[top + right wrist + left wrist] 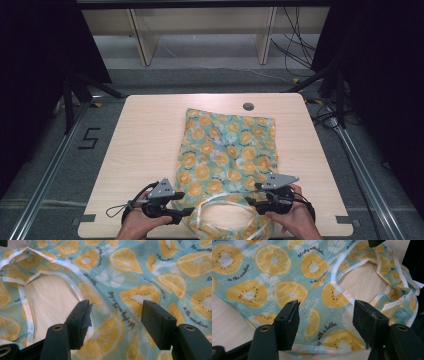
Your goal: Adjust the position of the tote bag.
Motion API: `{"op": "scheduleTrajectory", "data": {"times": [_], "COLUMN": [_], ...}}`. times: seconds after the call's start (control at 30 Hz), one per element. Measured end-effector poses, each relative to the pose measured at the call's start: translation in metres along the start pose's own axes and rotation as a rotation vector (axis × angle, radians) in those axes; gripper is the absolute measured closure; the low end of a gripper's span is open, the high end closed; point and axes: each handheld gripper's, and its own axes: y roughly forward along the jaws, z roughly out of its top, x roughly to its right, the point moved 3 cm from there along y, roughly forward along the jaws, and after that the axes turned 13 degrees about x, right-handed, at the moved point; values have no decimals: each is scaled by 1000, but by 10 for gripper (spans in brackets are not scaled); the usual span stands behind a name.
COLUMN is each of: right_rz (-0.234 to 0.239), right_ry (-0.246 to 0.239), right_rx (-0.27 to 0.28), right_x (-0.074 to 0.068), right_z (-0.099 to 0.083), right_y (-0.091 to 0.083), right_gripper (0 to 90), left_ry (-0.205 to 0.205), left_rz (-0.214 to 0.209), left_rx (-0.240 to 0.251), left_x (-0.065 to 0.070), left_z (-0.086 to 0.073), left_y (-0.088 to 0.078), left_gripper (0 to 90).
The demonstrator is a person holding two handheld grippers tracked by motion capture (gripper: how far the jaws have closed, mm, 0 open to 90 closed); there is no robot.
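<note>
Overhead, the fruit-print bag (225,150) lies flat on the tabletop (145,140), handles at 6 o'clock between the left claw (186,211) and right claw (248,201). Seen from the left claw (325,315), its jaws stand spread over the bag's (287,277) edge, pinching nothing. Likewise the right claw (115,312) gapes above the fabric (140,272).

A teal fabric tote bag printed with orange fruit slices (225,150) lies flat on the pale wooden table (145,140), its body stretching away from the fingers and its looped handles nearest the person. The left gripper (184,212) sits at the bag's near left corner, the right gripper (252,201) at its near right (the handle loop lies between them). Cloth lies under each pair of parted fingers (287,322). A small round grey grommet (248,106) sits beyond the bag's far edge.
</note>
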Motion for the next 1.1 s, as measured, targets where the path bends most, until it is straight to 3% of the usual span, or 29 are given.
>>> {"op": "scheduleTrajectory", "data": {"times": [0.07,0.13,0.2,0.27,0.3,0.4,0.47,0.5,0.53,0.63,0.67,0.77,0.87,0.97,1.03,1.07,1.1], "right_rz": [-7,-8,-7,-10,-8,-15,-21,-22,-24,-28,-23,-17,-8,-18,-14,-17,-20], "right_ry": [7,0,8,4,5,5,12,8,2,11,2,8,9,13,20,17,12], "right_rx": [5,-4,-6,-2,-9,-6,-17,-22,-15,-25,-34,-23,-20,10,28,44,59], "right_x": [1,1,1,1,1,2,2,3,3,3,7,10,13,15,16,17,19], "right_z": [0,0,-1,0,0,0,0,0,-1,-1,-2,-3,-3,-1,1,3,5], "right_y": [2,2,3,4,4,5,5,5,7,7,9,13,11,8,5,4,3], "right_gripper": [411,411,418,421,424,432,436,441,452,497,592,746,862,899,900,900,900], "left_ry": [-24,-2,-29,-3,-22,-1,-16,4,-23,-8,17,-15,14,-14,18,-19,-14], "left_rz": [3,-2,4,-7,-1,-3,5,5,16,22,13,21,21,23,9,14,12], "left_rx": [-3,-4,-9,-10,-13,-23,-25,-25,-24,-32,-31,-21,-24,-15,-12,-3,-5], "left_x": [2,2,4,4,6,6,6,4,5,4,4,6,2,4,3,5,4], "left_z": [-1,-1,-2,-2,-3,-3,-4,-4,-6,-6,-5,-5,-3,-2,0,0,0], "left_y": [1,2,3,3,4,5,6,7,7,8,8,10,11,13,14,15,15], "left_gripper": [361,343,331,327,322,310,287,283,282,278,277,274,273,273,273,271,268]}}
